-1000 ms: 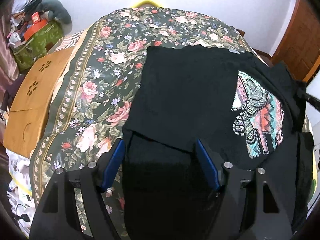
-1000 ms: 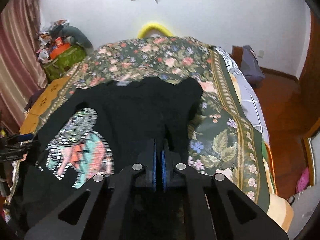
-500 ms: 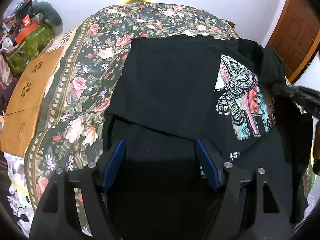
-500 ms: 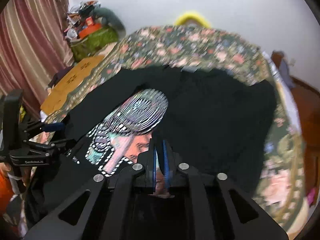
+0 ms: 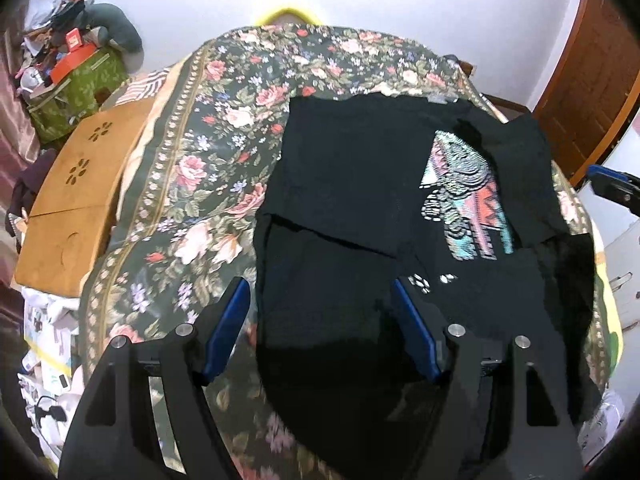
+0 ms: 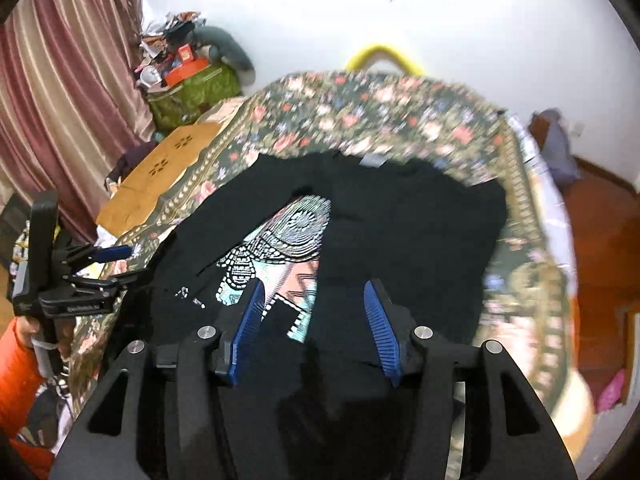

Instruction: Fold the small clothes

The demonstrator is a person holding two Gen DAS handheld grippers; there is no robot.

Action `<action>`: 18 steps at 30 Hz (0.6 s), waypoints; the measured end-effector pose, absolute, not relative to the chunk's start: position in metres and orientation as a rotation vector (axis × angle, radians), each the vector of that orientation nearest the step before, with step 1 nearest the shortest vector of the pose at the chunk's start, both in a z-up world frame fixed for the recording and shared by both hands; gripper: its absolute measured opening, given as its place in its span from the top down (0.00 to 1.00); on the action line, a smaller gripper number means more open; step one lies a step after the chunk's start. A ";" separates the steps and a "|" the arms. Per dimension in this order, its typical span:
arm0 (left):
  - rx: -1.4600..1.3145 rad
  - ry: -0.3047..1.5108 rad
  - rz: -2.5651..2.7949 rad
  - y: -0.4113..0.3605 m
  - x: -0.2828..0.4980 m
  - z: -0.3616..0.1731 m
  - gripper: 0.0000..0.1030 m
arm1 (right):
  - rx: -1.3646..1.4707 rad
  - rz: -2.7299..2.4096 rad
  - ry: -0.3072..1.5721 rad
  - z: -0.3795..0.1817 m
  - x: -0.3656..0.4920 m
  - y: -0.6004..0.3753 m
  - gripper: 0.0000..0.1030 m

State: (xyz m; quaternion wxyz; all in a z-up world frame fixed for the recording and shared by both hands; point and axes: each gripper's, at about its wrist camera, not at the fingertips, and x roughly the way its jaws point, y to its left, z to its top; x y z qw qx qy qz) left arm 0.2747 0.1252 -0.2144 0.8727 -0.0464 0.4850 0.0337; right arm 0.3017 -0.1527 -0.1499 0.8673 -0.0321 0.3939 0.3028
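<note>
black grippers (image 5: 320,312), blue pads (image 6: 248,320), orange sleeve (image 6: 16,352).

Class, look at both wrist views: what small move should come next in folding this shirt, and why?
Probably close the right tongs on the right sleeve side of the black shirt and fold it inward: both tongs are open, the left side already lies folded over, and the print shows.

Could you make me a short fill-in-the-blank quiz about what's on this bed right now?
1. The T-shirt on the floral bedspread is ____ in colour.
2. The right hand-held gripper has its two blue pads ____.
3. The left hand-held gripper is ____ too.
4. The box beside the bed is made of ____.

Missing words: black; open; open; cardboard
</note>
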 end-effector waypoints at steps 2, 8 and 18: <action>-0.101 1.005 0.068 0.124 0.264 -0.206 0.30 | -0.089 0.609 0.791 -0.140 0.291 -0.159 0.42; -0.108 1.014 0.048 0.115 0.231 -0.195 0.23 | -0.139 0.565 0.760 -0.131 0.257 -0.182 0.39; -0.174 1.128 0.071 0.114 0.194 -0.236 0.21 | -0.128 0.548 0.903 -0.195 0.228 -0.200 0.31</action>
